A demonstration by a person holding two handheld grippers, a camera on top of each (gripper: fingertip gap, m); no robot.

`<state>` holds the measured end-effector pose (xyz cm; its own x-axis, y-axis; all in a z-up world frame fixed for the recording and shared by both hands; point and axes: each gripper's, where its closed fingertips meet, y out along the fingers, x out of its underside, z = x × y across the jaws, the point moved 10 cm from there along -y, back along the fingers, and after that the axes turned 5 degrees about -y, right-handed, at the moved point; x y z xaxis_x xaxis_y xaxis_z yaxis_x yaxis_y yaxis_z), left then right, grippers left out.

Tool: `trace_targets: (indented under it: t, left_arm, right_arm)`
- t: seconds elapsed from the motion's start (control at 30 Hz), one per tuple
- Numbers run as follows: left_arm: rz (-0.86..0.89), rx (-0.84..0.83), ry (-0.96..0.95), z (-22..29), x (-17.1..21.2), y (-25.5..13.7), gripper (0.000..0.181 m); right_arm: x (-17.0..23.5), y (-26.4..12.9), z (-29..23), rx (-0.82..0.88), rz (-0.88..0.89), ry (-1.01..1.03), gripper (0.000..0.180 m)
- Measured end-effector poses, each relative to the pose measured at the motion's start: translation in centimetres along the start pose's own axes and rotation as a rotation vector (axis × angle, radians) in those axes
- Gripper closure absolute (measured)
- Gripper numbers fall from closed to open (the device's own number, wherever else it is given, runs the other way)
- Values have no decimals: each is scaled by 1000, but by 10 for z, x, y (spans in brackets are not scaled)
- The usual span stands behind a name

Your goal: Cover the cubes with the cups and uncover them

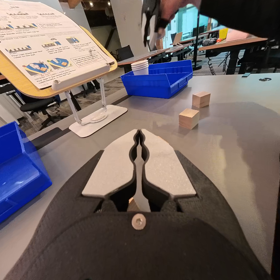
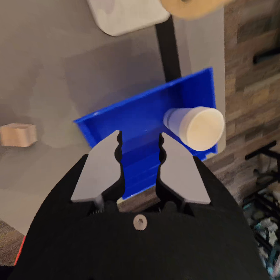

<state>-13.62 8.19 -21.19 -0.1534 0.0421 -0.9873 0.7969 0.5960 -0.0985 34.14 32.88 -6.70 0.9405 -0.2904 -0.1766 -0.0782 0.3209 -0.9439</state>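
The right gripper (image 2: pixel 140 133) hangs above the blue plastic bin (image 2: pixel 136 115) with its two grey fingers spread apart and nothing between them, and the picture is blurred, so I judge it is travelling toward the stack of white paper cups (image 2: pixel 195 128) that stands in the far corner of this bin. The left gripper (image 1: pixel 139 131) is low over the grey table (image 1: pixel 227 166), its fingers pressed together and empty as far as I can see; a piece of pale wood shows under it, but I cannot tell if it is a cube. Two pale wooden cubes (image 1: pixel 195 107) sit on the table near the bin, close to each other but apart, not yet covered. To do this step well, the right gripper should come down beside the stack, take only the wall of the top cup near its rim, and squeeze softly, because thin paper is easy to crush and nested cups may lift together
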Motion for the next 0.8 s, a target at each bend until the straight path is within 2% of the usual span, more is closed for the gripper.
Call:
trace_targets:
  t: [0.13, 0.27, 0.33, 0.43, 0.57, 0.67, 0.73, 0.8]
  left_arm:
    - [9, 6, 3, 1, -1, -4, 181]
    - [23, 15, 3, 2, -4, -7, 181]
    - [26, 15, 9, 3, -5, -9, 181]
    - [31, 16, 13, 4, -7, -12, 181]
    - [34, 15, 18, 5, -8, -14, 181]
    - [35, 14, 19, 5, -9, -15, 181]
    - [33, 13, 23, 5, -9, -15, 181]
    - [31, 12, 25, 5, -9, -14, 181]
  right_arm:
    - [-6, -13, -97, -125, 89, -79, 136]
    - [0, 12, -176, -239, 43, -78, 132]
    - [6, 27, -199, -214, 16, -52, 130]
    - [11, 50, -221, -260, 74, 40, 127]
    - [20, 82, -230, -227, -15, 74, 116]
    - [25, 99, -230, -229, -50, 95, 117]
    - [26, 109, -233, -273, -38, 88, 133]
    - [26, 106, -232, -305, -13, 64, 134]
